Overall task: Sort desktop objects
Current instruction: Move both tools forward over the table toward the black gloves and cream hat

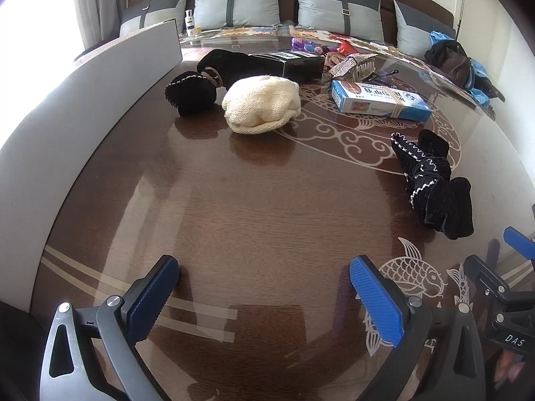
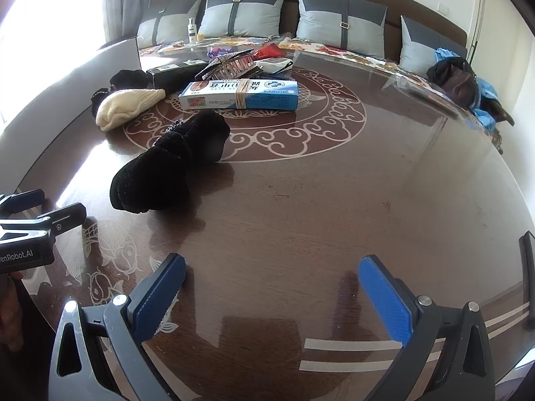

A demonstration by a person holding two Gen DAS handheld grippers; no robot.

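On the glossy dark wooden table with its pale scroll and fish inlay [image 1: 267,220], both tools hover low over bare wood near the front edge, and nothing is held: the left gripper [image 1: 264,297] has its blue ribbed pads spread wide apart, and the right gripper [image 2: 272,300] is likewise released and empty. The things to sort lie farther back. Nearest is a black velvet glove with white zigzag stitching [image 1: 431,180], which sits well ahead of the right gripper and a little to its left; beyond it are a cream knitted hat [image 1: 260,105], a second black glove with a beaded cuff [image 1: 192,92], a blue-and-white cardboard box bound with a rubber band [image 1: 379,100], a long black box [image 1: 287,63] and a rhinestone-studded hair claw clip [image 1: 354,65], the last three crowded together. The likely first pick is the near glove. It is soft and crumpled, so the sound way is probably to come down over its bunched middle with the pads on either side, pinch a thick fold, and lift straight up before carrying it, lest a trailing cuff drag on the slick surface.
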